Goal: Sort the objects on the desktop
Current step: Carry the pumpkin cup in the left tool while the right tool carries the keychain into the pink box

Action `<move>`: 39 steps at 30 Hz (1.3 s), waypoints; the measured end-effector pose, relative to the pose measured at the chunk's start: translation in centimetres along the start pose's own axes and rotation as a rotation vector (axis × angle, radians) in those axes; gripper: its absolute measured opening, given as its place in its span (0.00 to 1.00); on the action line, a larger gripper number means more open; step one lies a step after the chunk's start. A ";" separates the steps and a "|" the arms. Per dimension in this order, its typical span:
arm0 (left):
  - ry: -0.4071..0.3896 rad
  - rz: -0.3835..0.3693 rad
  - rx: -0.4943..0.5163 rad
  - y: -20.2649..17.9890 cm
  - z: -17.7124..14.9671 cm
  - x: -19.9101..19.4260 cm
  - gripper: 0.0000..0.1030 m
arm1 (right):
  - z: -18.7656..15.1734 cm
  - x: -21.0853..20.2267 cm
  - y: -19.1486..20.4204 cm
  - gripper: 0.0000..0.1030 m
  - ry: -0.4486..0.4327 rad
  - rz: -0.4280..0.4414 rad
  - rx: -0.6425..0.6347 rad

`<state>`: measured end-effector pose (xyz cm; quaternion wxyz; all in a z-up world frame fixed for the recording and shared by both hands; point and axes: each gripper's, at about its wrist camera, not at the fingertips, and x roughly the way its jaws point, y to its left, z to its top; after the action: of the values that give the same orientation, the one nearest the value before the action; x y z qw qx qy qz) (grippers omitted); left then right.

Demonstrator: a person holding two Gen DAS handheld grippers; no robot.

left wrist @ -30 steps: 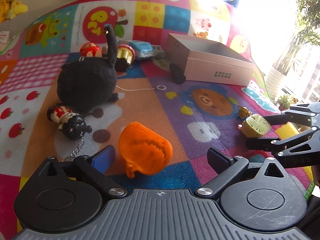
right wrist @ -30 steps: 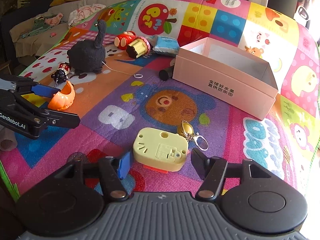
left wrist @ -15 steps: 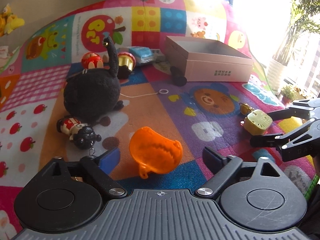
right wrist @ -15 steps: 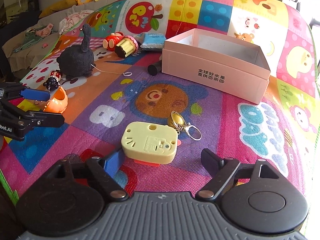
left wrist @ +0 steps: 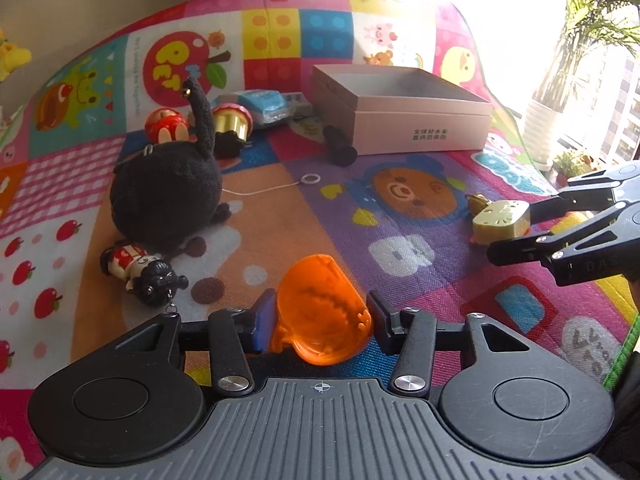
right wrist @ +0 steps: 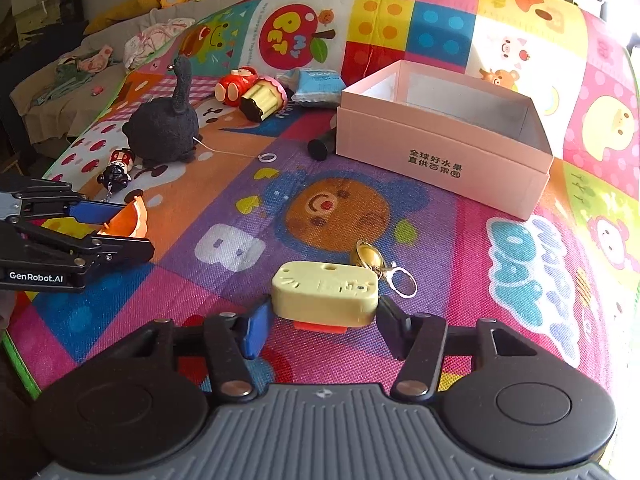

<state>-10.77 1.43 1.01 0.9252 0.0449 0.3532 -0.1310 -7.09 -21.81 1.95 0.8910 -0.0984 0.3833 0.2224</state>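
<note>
Black left claw, one blue pad, silver screws, ribbed grey housing, white GenRobot.AI lettering

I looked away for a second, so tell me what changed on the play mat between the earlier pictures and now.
Both grippers closed in: the left gripper now clamps the orange shell, and the right gripper brackets the yellow block, fingers at its sides. The pink box, black plush and other toys stayed put.
</note>
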 end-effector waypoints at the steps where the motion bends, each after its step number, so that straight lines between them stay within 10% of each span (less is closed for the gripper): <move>1: -0.010 -0.007 0.017 -0.4 0.3 -0.5 0.51 | 0.3 -0.7 -0.2 0.54 -0.010 0.008 -0.006; 11: -0.326 -0.059 0.188 -4.4 12.7 -0.4 0.52 | 11.5 -12.4 -6.6 0.54 -0.376 -0.109 0.027; 22: -0.282 -0.081 0.135 -6.6 20.1 12.9 0.53 | 19.8 0.0 -13.5 0.54 -0.204 -0.210 0.152; 24: -0.265 -0.076 0.084 -5.4 20.8 14.2 0.77 | 20.5 3.1 -14.5 0.54 -0.152 -0.231 0.166; 27: -0.296 -0.104 0.028 -3.3 20.8 12.8 0.92 | 21.1 6.0 -15.7 0.54 -0.123 -0.256 0.192; 35: -0.337 -0.084 -0.032 1.8 15.3 5.1 0.95 | 18.1 10.9 -18.7 0.58 -0.013 -0.475 0.254; 39: -0.368 -0.041 -0.086 4.7 11.7 1.6 0.98 | 17.1 12.7 -19.5 0.58 0.047 -0.390 0.274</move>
<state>-0.88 3.60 8.63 0.9724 -0.0266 0.1840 -0.1408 20.79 -29.01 4.53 0.9130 -0.0540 0.4042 -0.0105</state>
